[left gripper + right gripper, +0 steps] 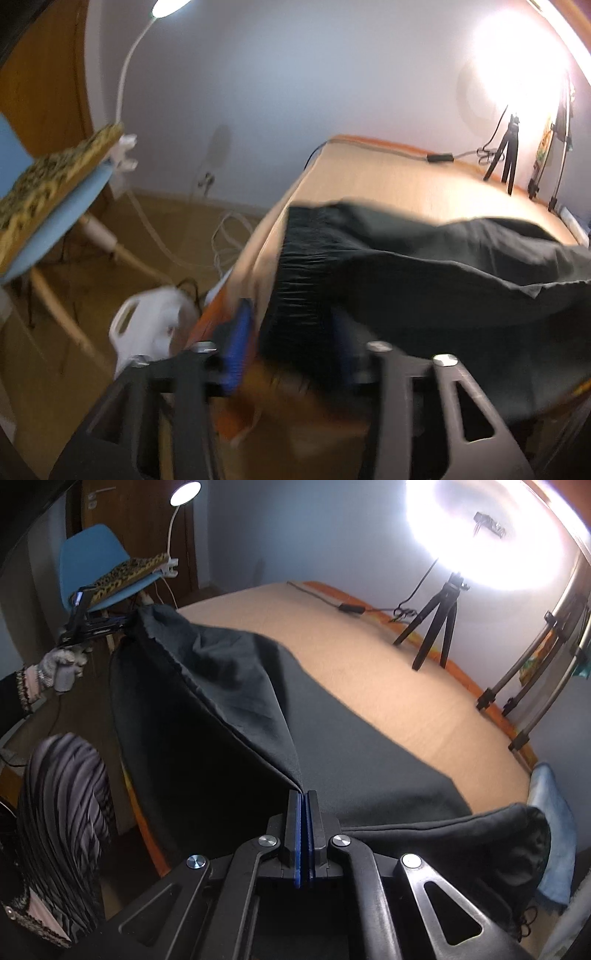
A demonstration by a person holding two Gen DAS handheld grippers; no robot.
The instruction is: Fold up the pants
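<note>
Your right gripper (303, 812) is fully closed and pinches a thin fold of the black pants (229, 716); the cloth rises from between its blue pads as a tight ridge. I think you hold it so firmly because this corner must carry the fabric while the other end is moved.

Your left gripper (291, 347) has its jaws standing apart, with the ribbed waistband (299, 273) between the blue pads. The picture is blurred there, so I cannot say whether the pads press on the band; the gap looks wider than the band needs. In the right wrist view this same gripper (127, 619) is at the far corner of the pants, beyond the table edge, with your gloved hand (59, 666) behind it.

The pants lie spread over the tan table (388, 672), and the stretch between the two grippers is lifted off it like a tent, while one leg end hangs over the near edge at the right. In my judgement the lifting lets you bring one half over the other without dragging.

Further out, the tripod (434, 627) of the ring light (487, 531) stands well apart from the cloth, so it should not disturb the fold. The blue chair (88, 557) stands beside the table.
</note>
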